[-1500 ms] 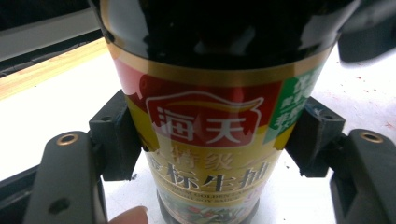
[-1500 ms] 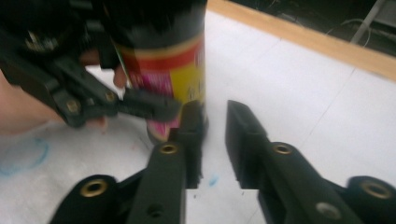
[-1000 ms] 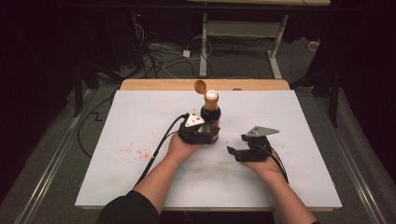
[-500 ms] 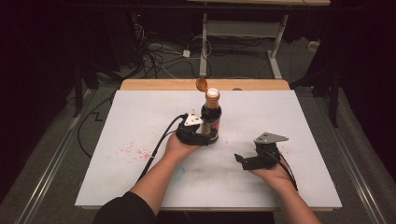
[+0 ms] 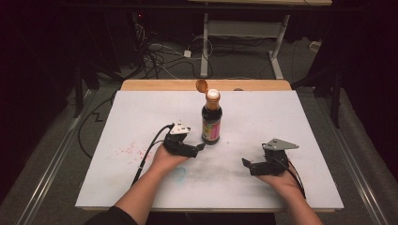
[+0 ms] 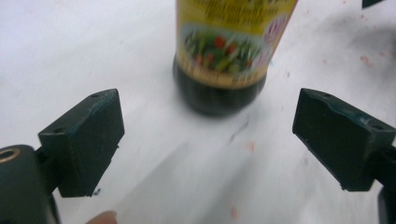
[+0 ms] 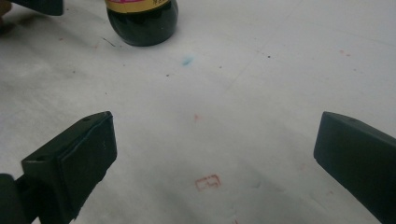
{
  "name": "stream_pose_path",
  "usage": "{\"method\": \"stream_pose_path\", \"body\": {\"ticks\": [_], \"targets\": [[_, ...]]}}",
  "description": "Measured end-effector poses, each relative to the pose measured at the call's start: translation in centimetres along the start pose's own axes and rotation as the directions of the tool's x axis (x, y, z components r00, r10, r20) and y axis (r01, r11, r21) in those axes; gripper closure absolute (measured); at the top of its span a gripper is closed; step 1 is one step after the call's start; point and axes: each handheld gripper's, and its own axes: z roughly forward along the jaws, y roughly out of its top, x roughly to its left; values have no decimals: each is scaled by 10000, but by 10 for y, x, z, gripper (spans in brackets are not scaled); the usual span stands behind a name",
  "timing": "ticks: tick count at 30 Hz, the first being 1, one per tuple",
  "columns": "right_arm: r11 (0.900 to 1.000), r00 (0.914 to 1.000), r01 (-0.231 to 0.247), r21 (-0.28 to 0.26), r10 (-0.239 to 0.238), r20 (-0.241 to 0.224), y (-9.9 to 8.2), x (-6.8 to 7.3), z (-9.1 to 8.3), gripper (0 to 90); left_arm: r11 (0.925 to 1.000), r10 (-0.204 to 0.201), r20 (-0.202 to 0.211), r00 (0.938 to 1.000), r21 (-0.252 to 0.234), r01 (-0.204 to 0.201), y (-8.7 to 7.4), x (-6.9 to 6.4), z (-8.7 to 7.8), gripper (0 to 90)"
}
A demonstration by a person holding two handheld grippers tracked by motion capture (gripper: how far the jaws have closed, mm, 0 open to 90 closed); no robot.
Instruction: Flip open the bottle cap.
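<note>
From the high view, my left tool (image 5: pixel 202 147) rests low on the white desk (image 5: pixel 117 122), its jaws parted and pointed at the base of a dark sauce bottle (image 5: pixel 211 119). The tips come just beside the bottle and I cannot tell whether one touches it. The bottle stands upright near the middle of the desk, toward the far edge, with its orange flip cap (image 5: pixel 202 86) hinged open and leaning back to the left of the neck. My right tool (image 5: pixel 245 163) sits well apart from the bottle, nearer to me and off to the right, jaws apart and holding nothing. A scatter of red specks (image 5: pixel 126 150) marks the desk to the left of my left hand (image 5: pixel 164 159), and a faint blue smudge (image 5: pixel 178 174) lies just beside that hand, on its near side.

In the left gripper view, my left tool (image 6: pixel 208 144) is spread wide, a black pad at each lower side and bare desk between them. The bottle (image 6: pixel 224 70) stands just ahead, centred in the gap but beyond the pads, showing its yellow label with pictured vegetables and dark liquid below.

In the right gripper view, my right tool (image 7: pixel 215 158) is likewise wide open over bare desk. The bottle's dark rounded base (image 7: pixel 142 23) sits far off at the upper left. A small red square mark (image 7: pixel 208 182) lies between the pads, and a blue spot (image 7: pixel 187 60) lies nearer the bottle.
</note>
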Motion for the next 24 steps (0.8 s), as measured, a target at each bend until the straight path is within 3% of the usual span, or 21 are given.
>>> {"method": "stream_pose_path", "body": {"ticks": [2, 8, 19, 24], "targets": [[9999, 9999, -97, -61, 97, 49, -3, -2, -3, 5, 9999, -109, -53, 9999, 133, 110, -7, 1, -7, 64], [9996, 9997, -227, -162, 229, 124, -9, -3, -8, 5, 9989, 90, -551, 9984, 472, -64, -24, -2, -31, 0], [9985, 9997, -225, -508, 228, 64, -16, 1, -14, 5, 9987, -336, -1297, 9910, 348, 384, -65, 1, -89, 0], [9970, 9998, -201, -743, 206, 68, -17, 3, -16, 5, 9991, -417, -1579, 9866, 3, 423, -81, -1, -115, 0]]}}
